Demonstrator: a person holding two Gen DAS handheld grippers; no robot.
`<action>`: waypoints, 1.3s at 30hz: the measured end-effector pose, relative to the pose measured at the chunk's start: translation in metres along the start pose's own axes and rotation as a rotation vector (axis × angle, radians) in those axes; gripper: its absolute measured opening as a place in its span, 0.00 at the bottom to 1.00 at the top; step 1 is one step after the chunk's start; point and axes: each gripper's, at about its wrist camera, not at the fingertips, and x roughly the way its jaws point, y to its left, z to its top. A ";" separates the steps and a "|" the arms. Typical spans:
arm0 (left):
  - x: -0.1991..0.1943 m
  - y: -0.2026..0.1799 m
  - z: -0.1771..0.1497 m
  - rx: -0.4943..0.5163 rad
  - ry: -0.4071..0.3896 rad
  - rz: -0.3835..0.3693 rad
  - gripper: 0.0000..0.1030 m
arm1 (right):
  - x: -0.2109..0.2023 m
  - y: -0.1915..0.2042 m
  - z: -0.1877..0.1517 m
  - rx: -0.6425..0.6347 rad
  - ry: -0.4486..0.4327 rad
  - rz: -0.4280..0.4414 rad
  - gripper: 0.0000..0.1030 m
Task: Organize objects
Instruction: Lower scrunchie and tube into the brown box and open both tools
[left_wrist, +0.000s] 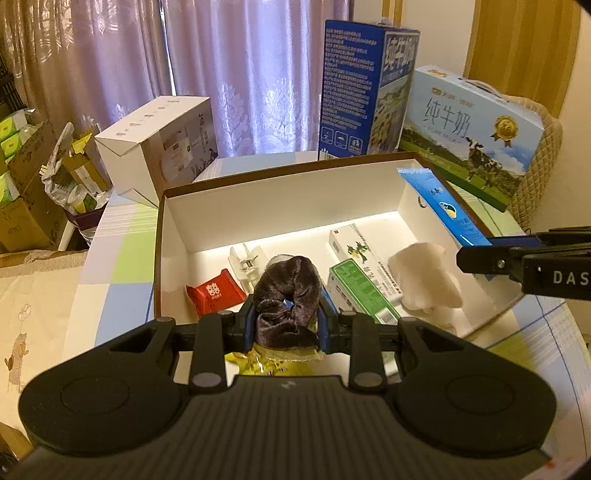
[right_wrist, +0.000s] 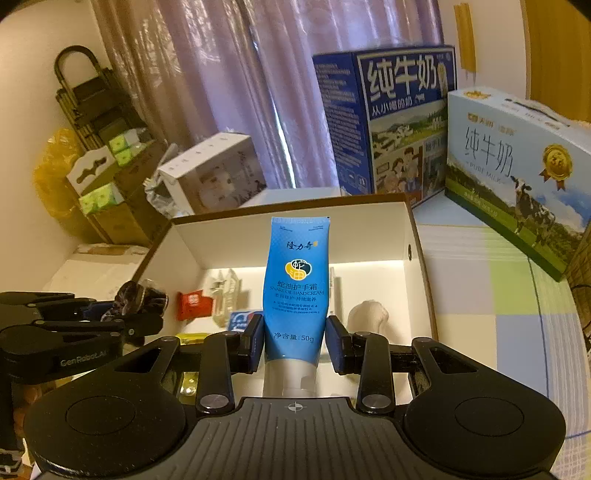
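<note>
Brown plush scrunchie (left_wrist: 286, 301) and blue hand-cream tube (right_wrist: 296, 288) — both clamped, both over the open white cardboard box (left_wrist: 280, 206).
Pinched between the left gripper (left_wrist: 286, 325) pads above the box's near edge; gripped low on its body by the right gripper (right_wrist: 295, 341), crimped end up, above the box's right side — red packet (left_wrist: 214, 291), green-and-white cartons (left_wrist: 360, 275), white cloth wad (left_wrist: 426, 275) lying on the box floor.
</note>
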 end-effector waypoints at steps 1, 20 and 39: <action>0.004 0.002 0.002 -0.002 0.005 -0.002 0.26 | 0.005 -0.002 0.002 0.002 0.005 -0.004 0.32; 0.055 0.003 0.019 0.002 0.064 -0.010 0.26 | 0.079 -0.031 0.016 0.063 0.088 -0.087 0.32; 0.069 0.001 0.019 0.000 0.087 -0.028 0.28 | 0.074 -0.039 0.013 0.096 0.093 -0.094 0.36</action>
